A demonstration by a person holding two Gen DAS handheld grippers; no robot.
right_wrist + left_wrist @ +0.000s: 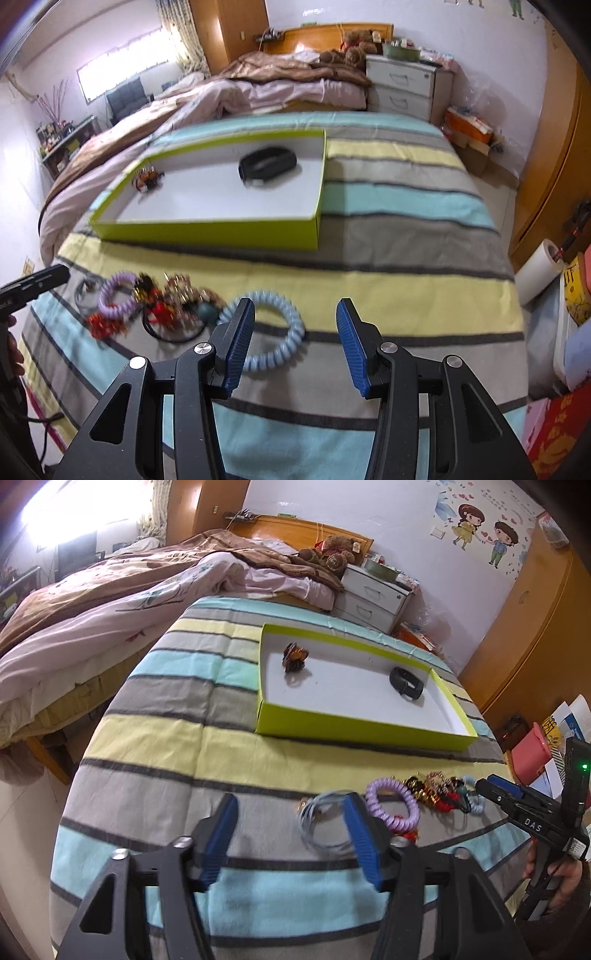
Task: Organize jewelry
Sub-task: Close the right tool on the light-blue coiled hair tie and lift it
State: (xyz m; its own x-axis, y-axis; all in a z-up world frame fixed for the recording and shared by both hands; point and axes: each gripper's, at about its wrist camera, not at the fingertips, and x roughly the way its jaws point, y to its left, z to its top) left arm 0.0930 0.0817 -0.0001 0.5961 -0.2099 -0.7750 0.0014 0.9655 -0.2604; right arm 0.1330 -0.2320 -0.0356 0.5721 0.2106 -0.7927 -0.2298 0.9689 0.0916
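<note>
Left gripper [290, 806]: fingers [221, 834] spread wide, nothing between the pads; the right finger overlaps a pale grey-blue ring [321, 823] lying on the table's striped cloth [147, 738], contact not clear.

Right gripper [295, 317]: fingers [240, 339] well apart, empty; the left finger sits in front of a light blue coil bracelet [273, 328], touching or not cannot be told.

Jewelry pile [162, 302]: purple coil bracelet [393, 805], red, gold and black pieces, near edge of the cloth, between the two grippers.

Green box [354, 734]: shallow, white inside, farther back; holds a black band [406, 683] on its right and a brown hair clip [293, 657] on its left, well apart.
</note>
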